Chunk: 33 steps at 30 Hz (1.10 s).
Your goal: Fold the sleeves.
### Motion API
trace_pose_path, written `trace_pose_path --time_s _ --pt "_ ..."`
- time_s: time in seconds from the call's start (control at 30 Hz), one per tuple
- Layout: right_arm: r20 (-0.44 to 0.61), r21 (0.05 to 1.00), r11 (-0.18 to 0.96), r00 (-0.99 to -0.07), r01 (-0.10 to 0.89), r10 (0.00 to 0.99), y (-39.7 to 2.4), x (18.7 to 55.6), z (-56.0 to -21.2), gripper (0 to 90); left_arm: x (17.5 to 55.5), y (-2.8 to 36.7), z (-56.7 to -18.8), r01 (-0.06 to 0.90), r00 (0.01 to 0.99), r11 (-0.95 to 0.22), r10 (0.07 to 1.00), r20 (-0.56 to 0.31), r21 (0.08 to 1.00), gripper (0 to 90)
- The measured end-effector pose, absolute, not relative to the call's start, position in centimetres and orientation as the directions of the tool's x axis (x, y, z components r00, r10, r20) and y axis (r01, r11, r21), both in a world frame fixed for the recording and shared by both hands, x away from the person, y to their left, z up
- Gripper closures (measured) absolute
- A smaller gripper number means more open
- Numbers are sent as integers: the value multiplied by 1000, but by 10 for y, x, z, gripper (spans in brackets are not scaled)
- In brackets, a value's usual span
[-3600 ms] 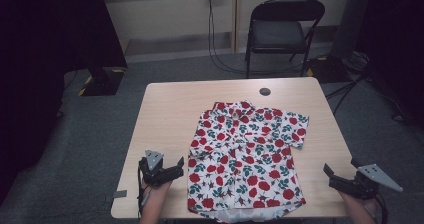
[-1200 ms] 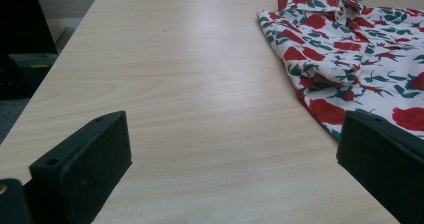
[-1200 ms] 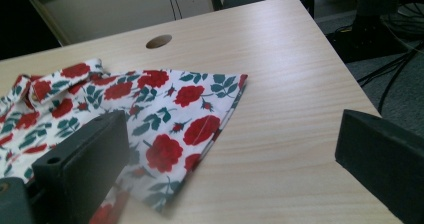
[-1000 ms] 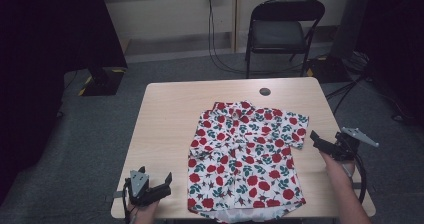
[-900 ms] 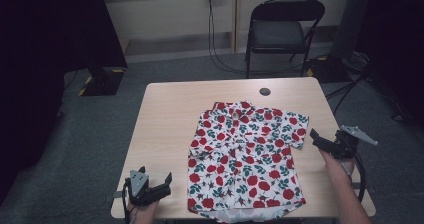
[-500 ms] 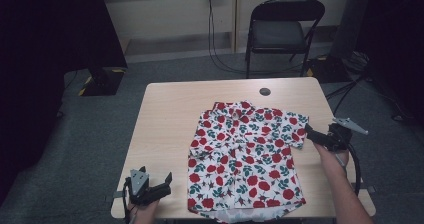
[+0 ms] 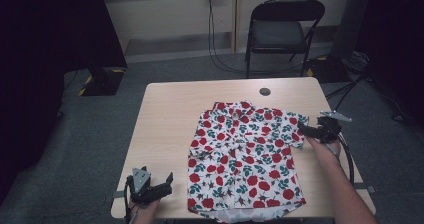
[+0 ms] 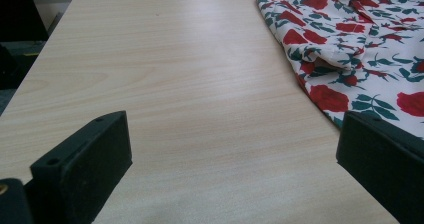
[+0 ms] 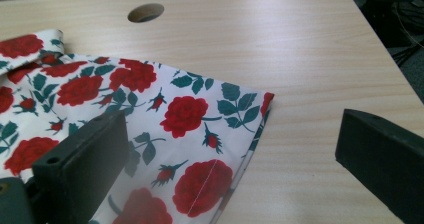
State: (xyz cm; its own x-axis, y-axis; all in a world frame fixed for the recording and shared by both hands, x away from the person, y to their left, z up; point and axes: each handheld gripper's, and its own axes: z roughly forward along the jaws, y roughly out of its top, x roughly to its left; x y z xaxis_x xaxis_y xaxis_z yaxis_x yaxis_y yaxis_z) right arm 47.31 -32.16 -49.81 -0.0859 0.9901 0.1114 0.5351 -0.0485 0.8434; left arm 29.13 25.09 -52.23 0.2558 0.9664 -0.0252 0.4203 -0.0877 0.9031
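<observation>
The rose-print shirt (image 7: pixel 245 156) lies flat on the counter (image 7: pixel 170 119). The right claw (image 7: pixel 311 130) hangs wide open over its sleeve edge (image 9: pixel 250 129); the left claw (image 7: pixel 159 186), also open, sits beside the hem.

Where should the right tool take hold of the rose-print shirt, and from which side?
The cuff edge of the sleeve on the shirt. It lies flat with its hem free on the table, so the open right tool could probably slide in from the outer side, one jaw under.
</observation>
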Motion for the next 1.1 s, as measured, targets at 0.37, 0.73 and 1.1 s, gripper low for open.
trace_pose_path --time_s 0.37,0.73,1.1 --pt "105 806 -38 -79 591 991 -316 493 -505 36 292 253 -522 425 257 -66 965 -50 903 8" --pt "45 743 -33 0 669 999 -319 518 -509 176 292 252 -522 424 269 -84 962 -37 902 17" --pt "-4 729 51 -70 683 998 -310 517 -513 384 292 252 -522 425 271 -86 962 -36 901 16"
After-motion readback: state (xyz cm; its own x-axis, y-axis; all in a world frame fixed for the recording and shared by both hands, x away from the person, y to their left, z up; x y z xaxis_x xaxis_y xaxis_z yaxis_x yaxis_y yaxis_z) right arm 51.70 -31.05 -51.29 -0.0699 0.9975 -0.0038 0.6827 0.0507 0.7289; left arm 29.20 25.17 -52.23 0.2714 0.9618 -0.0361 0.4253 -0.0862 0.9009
